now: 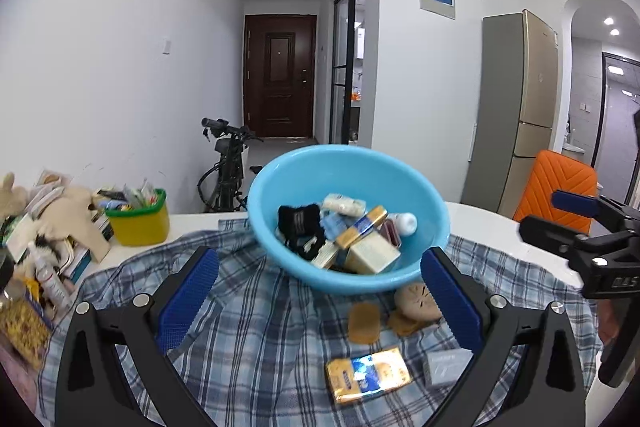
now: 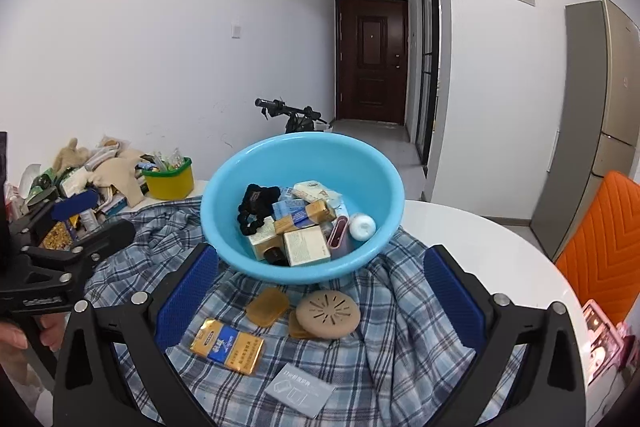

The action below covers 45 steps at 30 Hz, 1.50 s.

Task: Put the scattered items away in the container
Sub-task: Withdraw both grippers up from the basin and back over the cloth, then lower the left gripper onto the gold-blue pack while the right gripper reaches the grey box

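A light blue bowl (image 1: 316, 171) (image 2: 256, 163) stands on a blue plaid cloth (image 1: 256, 339) (image 2: 400, 327) and holds several small boxes, a black scrunchie and a white bottle. In front of it on the cloth lie a gold and blue packet (image 1: 368, 374) (image 2: 226, 346), a round tan disc (image 1: 416, 301) (image 2: 328, 313), flat amber pieces (image 1: 363, 323) (image 2: 267, 306) and a grey sachet (image 1: 446, 367) (image 2: 299, 390). My left gripper (image 1: 320, 287) is open and empty above the cloth, short of the bowl. My right gripper (image 2: 320, 287) is open and empty over the loose items.
A yellow and green tub (image 1: 138, 217) (image 2: 169, 179) and a heap of packets and a plush toy (image 1: 60, 211) (image 2: 80, 167) sit at the left on the round white table (image 2: 480, 239). An orange chair (image 1: 556, 187) (image 2: 608, 235) stands at the right. A bicycle (image 1: 226, 163) is behind the table.
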Motion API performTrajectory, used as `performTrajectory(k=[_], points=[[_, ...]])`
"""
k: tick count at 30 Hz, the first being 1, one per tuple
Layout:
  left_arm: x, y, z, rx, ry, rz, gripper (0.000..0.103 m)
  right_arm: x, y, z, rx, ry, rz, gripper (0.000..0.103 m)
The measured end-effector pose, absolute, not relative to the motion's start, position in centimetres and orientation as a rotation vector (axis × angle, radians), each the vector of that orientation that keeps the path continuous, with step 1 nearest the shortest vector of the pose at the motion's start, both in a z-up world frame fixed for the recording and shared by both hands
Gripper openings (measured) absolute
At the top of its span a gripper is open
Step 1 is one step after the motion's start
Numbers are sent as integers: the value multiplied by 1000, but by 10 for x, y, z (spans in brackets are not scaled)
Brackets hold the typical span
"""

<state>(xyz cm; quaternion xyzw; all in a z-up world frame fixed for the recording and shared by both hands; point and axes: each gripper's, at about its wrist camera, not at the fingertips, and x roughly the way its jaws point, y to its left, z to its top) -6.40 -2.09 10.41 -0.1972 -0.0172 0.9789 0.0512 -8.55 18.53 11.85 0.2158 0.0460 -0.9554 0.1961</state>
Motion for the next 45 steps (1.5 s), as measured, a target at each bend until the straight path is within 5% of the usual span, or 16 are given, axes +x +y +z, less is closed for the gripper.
performTrajectory(k=[14, 45], points=[[-40, -21, 59, -652, -80, 2960, 103, -44, 178, 85, 535, 193, -2683, 102], [-73, 13, -17, -1106, 49, 2658, 103, -63, 209, -14, 986, 153, -2568, 102]])
